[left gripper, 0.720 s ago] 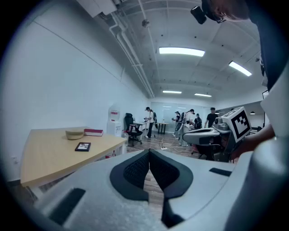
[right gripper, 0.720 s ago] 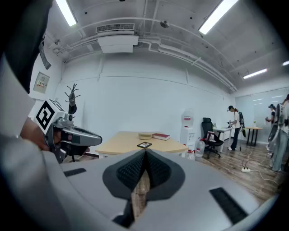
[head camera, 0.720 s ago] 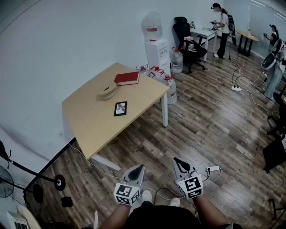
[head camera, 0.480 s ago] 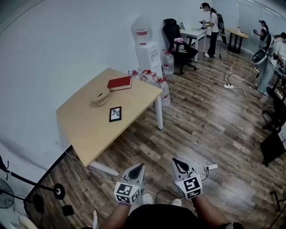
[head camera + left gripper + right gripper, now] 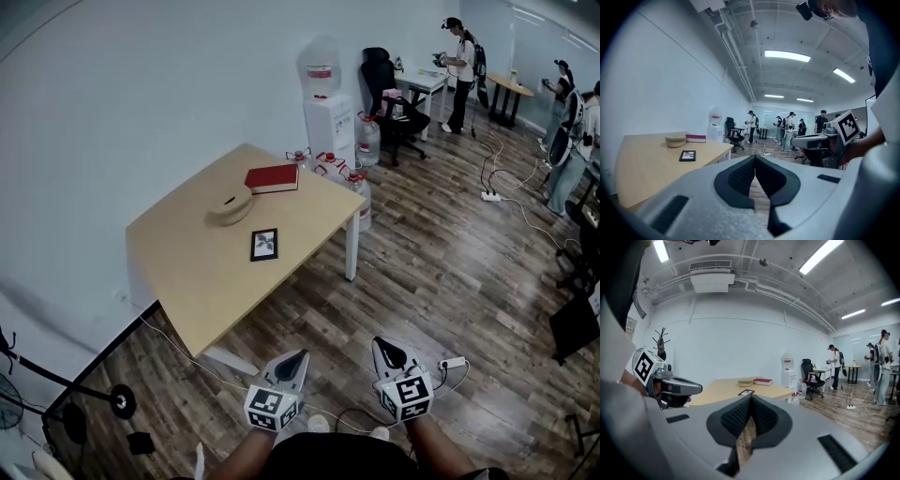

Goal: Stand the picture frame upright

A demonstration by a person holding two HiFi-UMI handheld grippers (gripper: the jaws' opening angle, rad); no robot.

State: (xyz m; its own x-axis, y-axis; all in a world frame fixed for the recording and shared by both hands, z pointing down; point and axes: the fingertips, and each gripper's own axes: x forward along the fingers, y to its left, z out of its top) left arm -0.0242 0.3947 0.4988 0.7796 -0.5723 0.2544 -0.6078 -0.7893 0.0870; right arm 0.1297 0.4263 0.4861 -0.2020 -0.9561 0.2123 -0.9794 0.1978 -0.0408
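**Frame lies flat on the table; both your grippers are closed and empty**

The picture frame [image 5: 264, 244] lies flat, face up, on the light wooden table [image 5: 187, 281]. It is a little in from the edge that faces the open room, and nothing touches it. Just beyond it on the tabletop sits a round beige bowl-like object [image 5: 230, 205], and past that a red book [image 5: 272, 177] lies near the far corner. The frame is apart from both.

The table stands against the white wall. On the floor by its far corner are several water jugs [image 5: 356, 183], and a white water dispenser [image 5: 323, 112] stands behind them. A black office chair [image 5: 389, 75] is farther back, and people stand at the far end of the room.

You hold both grippers low in front of your body, over the wood floor [image 5: 450, 262] and well apart from the table. The left gripper [image 5: 302, 353] has its fingers pressed together with nothing between them. The right gripper [image 5: 377, 341] is the same: tips meeting, empty. Both aim toward the table, tilted slightly downward. A white power strip [image 5: 452, 361] lies on the floor just to the right of the right gripper.
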